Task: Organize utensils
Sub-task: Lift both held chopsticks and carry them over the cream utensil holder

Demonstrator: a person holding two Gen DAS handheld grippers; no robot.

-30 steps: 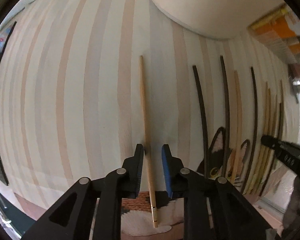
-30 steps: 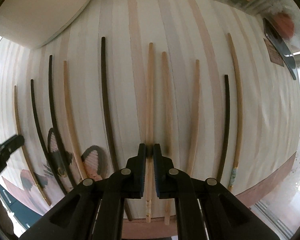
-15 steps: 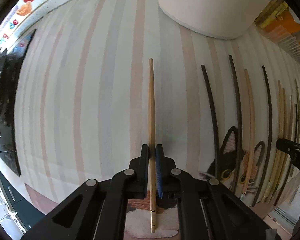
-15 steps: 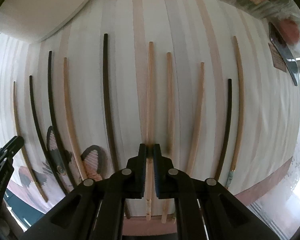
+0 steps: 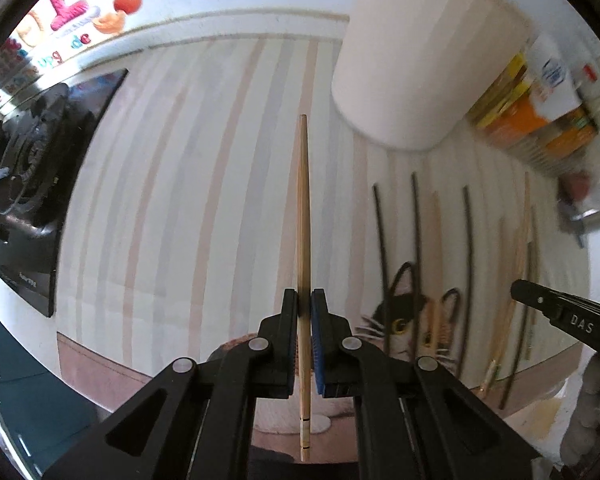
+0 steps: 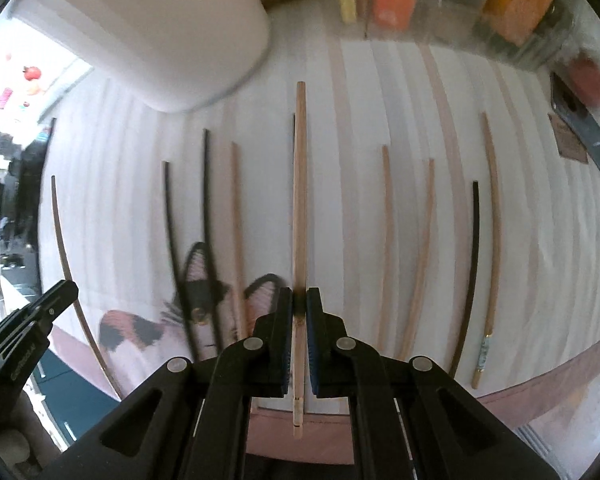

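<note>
Now both chopsticks are off the striped mat (image 5: 204, 208): the left claw (image 5: 305, 340) pinches a pale chopstick (image 5: 303, 216) and the right claw (image 6: 299, 344) pinches a second chopstick (image 6: 299, 200), each held above the mat near the white container (image 5: 412, 72). A second ago the left claw was spread around its stick lying flat, so a matched pair looks ready for sorting.

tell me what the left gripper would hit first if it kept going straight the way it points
Probably the striped mat; the left gripper, shut on a light wooden chopstick, points at bare mat left of the white container. Depth is unclear.
</note>
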